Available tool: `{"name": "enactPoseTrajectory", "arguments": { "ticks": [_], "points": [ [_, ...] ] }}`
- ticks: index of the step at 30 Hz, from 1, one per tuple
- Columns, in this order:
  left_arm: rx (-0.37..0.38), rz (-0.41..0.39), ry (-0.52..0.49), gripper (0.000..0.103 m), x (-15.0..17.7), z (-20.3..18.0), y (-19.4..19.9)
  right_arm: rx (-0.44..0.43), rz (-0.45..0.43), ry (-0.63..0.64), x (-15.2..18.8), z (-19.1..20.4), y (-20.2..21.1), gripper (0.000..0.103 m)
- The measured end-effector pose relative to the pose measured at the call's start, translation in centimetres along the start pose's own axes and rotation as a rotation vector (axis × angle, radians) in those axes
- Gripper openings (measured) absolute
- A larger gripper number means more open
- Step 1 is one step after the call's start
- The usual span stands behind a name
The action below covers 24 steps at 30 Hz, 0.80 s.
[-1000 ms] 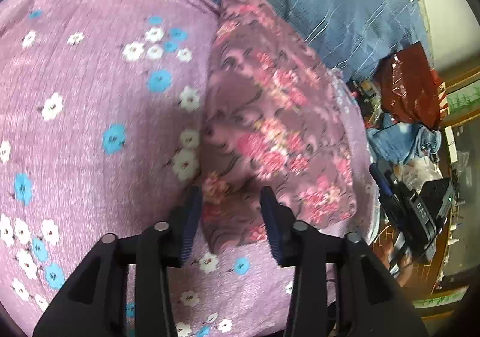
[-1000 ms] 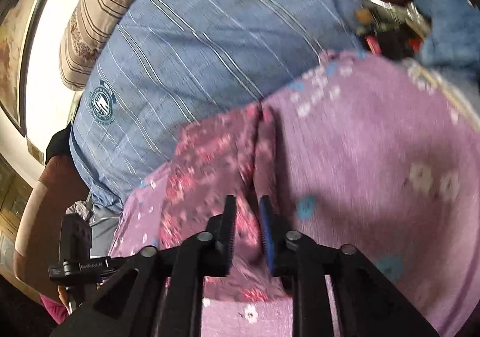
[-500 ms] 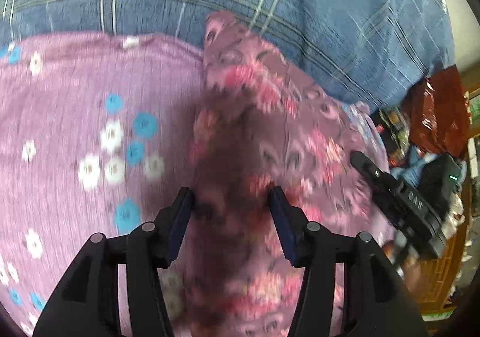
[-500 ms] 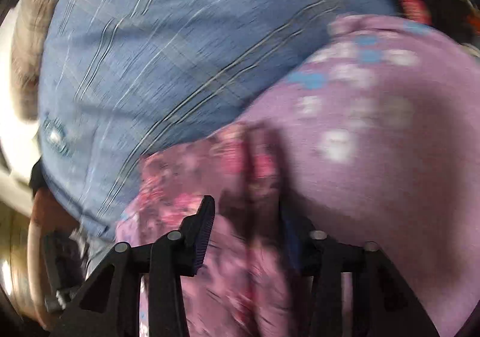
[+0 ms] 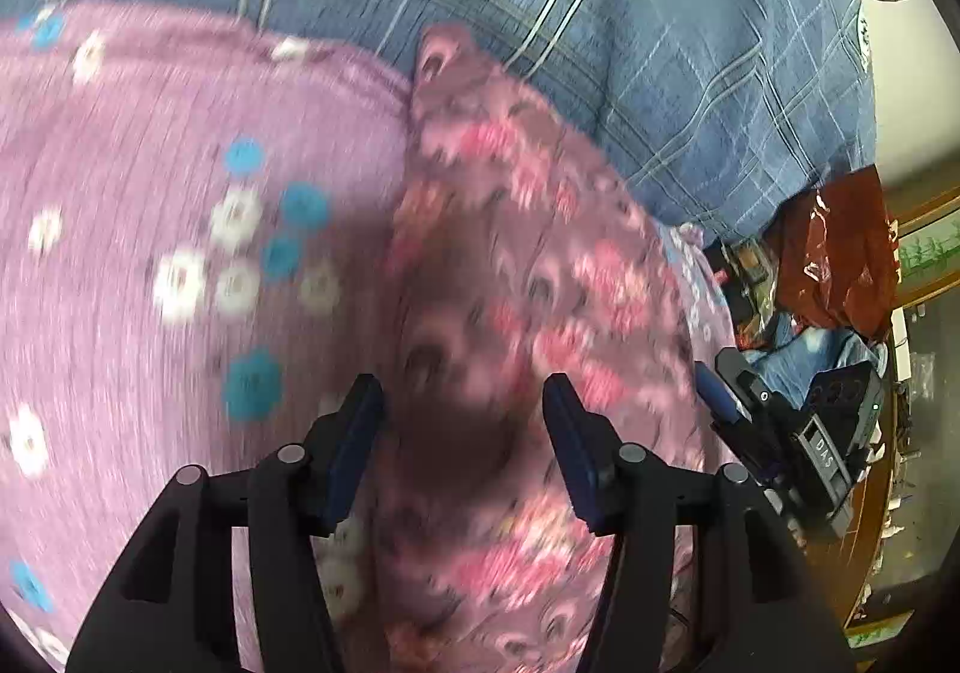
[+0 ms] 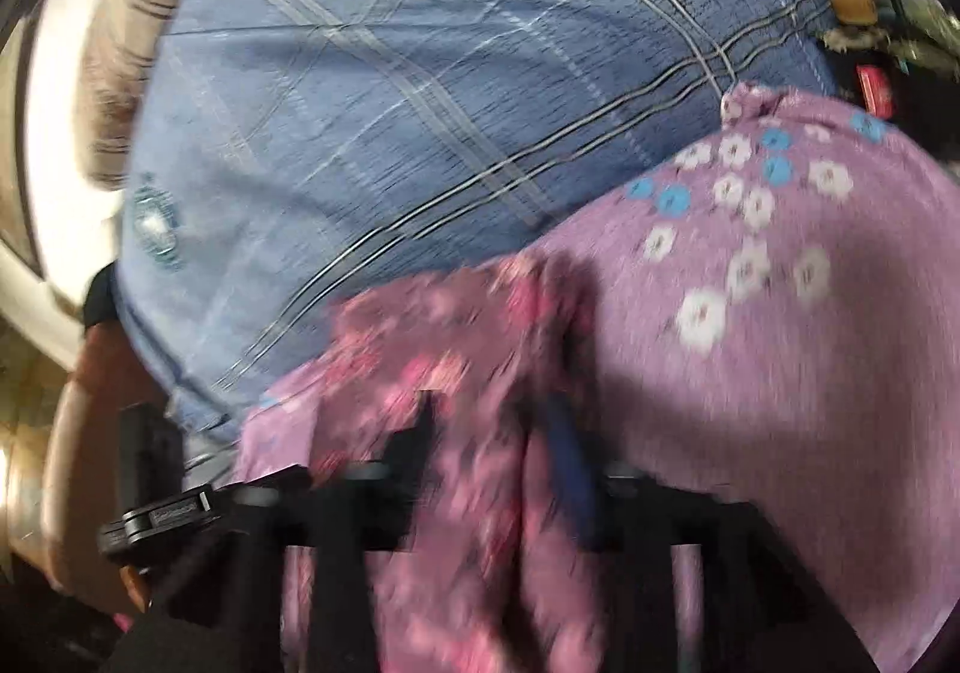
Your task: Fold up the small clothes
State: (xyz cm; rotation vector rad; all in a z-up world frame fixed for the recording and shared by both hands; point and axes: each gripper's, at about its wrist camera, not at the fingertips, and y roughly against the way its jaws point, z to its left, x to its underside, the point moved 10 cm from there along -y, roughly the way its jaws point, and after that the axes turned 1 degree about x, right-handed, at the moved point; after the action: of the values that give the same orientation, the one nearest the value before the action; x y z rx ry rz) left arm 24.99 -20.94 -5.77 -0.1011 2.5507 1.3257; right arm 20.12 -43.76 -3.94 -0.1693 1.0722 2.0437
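The floral garment (image 5: 510,277) lies on the lilac flowered cloth (image 5: 150,205): soft, light, limp. Your left gripper (image 5: 462,421) stands apart over it; your right gripper (image 6: 492,433) is blurred, state unclear. Take hold at a hem corner.

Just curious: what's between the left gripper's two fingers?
In the left wrist view, the open left gripper straddles the rose-print cloth; nothing else lies between.
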Motion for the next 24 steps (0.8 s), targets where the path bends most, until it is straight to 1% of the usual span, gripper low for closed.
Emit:
{"name": "enactPoseTrajectory", "arguments": {
  "ticks": [1,2,3,4,5,6,7,8,9,10,11,12,13,15,17,18,19,21,22,24],
  "points": [
    [-0.024,0.006,0.001,0.056,0.5,0.4,-0.4,0.013,0.001,0.007,0.9,-0.3,0.0,0.059],
    [-0.048,0.01,-0.004,0.058,1.1,0.7,-0.9,0.061,0.018,0.027,1.6,-0.9,-0.3,0.054],
    [-0.053,-0.006,-0.016,0.058,1.2,0.7,-0.8,0.152,0.073,0.064,3.0,-1.9,-1.4,0.049],
    [-0.066,-0.012,-0.024,0.057,1.4,0.5,-0.3,0.162,0.045,0.092,2.9,-1.7,-1.1,0.047],
    [-0.07,-0.009,-0.029,0.056,1.6,0.2,0.4,0.181,0.023,0.108,3.0,-1.5,-0.5,0.048],
    [-0.061,-0.008,-0.035,0.056,1.7,-0.3,0.9,0.2,0.022,0.096,3.0,-1.3,0.2,0.049],
    [-0.048,-0.013,-0.041,0.056,1.7,-0.6,1.6,0.183,0.007,0.083,2.9,-0.9,0.9,0.049],
    [-0.034,-0.031,-0.048,0.056,1.7,-0.9,2.6,0.149,-0.027,0.071,2.6,-0.5,1.9,0.05],
    [-0.031,-0.045,-0.053,0.059,1.7,-0.7,3.4,0.134,-0.06,0.065,2.2,-0.3,2.9,0.052],
    [-0.031,-0.06,-0.056,0.062,1.6,-0.7,3.8,0.127,-0.074,0.063,2.0,-0.4,3.6,0.053],
    [-0.031,-0.066,-0.056,0.067,1.7,-0.6,4.0,0.114,-0.077,0.058,1.9,-0.5,3.9,0.055],
    [-0.029,-0.062,-0.051,0.068,1.7,-0.3,3.7,0.104,-0.07,0.051,1.8,-0.8,3.8,0.057],
    [-0.024,-0.041,-0.039,0.068,1.9,0.0,3.1,0.097,-0.057,0.039,1.9,-1.2,3.6,0.057],
    [-0.006,0.01,-0.015,0.068,2.2,0.0,1.4,0.079,-0.003,0.016,2.8,-1.9,2.2,0.057],
    [0.017,0.068,0.004,0.068,3.0,-0.3,-0.3,0.016,0.063,0.013,4.0,-1.1,0.2,0.057],
    [0.015,0.058,0.001,0.07,2.9,-0.3,-0.2,-0.034,0.103,0.018,4.8,-0.5,-0.8,0.057],
    [0.0,0.027,-0.022,0.07,2.6,-0.7,-0.1,-0.042,0.093,0.036,5.0,-0.1,-1.1,0.057],
    [-0.036,0.014,-0.045,0.071,2.4,-1.1,-0.3,-0.057,0.079,0.071,5.0,0.5,-1.4,0.057],
    [-0.047,0.008,-0.051,0.071,2.2,-1.1,-0.4,-0.062,0.08,0.067,4.9,0.5,-1.4,0.057],
    [-0.073,-0.015,-0.064,0.069,2.0,-1.2,-0.4,-0.059,0.077,0.063,4.7,0.3,-1.4,0.051]
  ]
}}
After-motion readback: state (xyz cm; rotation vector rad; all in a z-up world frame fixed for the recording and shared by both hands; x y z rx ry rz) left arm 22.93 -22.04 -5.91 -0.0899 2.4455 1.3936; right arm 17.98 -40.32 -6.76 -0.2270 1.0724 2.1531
